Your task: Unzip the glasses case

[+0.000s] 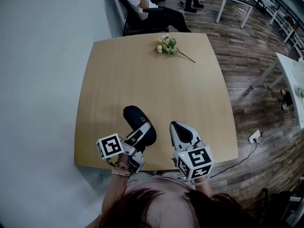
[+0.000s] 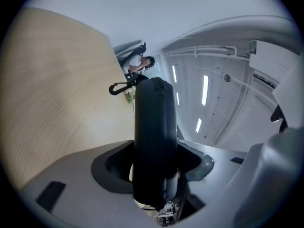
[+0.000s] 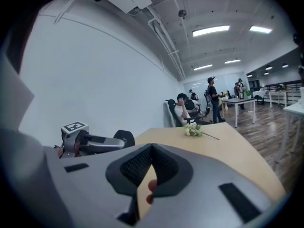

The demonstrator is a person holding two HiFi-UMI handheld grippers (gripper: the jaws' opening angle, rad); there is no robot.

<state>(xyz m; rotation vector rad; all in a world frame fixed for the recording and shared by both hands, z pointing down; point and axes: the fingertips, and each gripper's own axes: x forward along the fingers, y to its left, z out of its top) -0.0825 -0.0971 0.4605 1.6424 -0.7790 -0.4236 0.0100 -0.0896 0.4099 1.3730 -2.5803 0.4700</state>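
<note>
Just a light wooden table point(image 1: 142, 80) on a plank floor point(image 1: 247, 65). Small bunch of flowers point(image 1: 166, 44) lies near its far edge.

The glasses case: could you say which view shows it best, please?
The head view: the glasses case shows nearly whole, gripped by the left claw. The left gripper view shows it edge-on, filling the claw; the right gripper view shows one end.

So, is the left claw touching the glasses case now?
Touching. The left gripper view shows the black glasses case standing between the two jaws of the left claw, and both jaws press against its sides.
</note>
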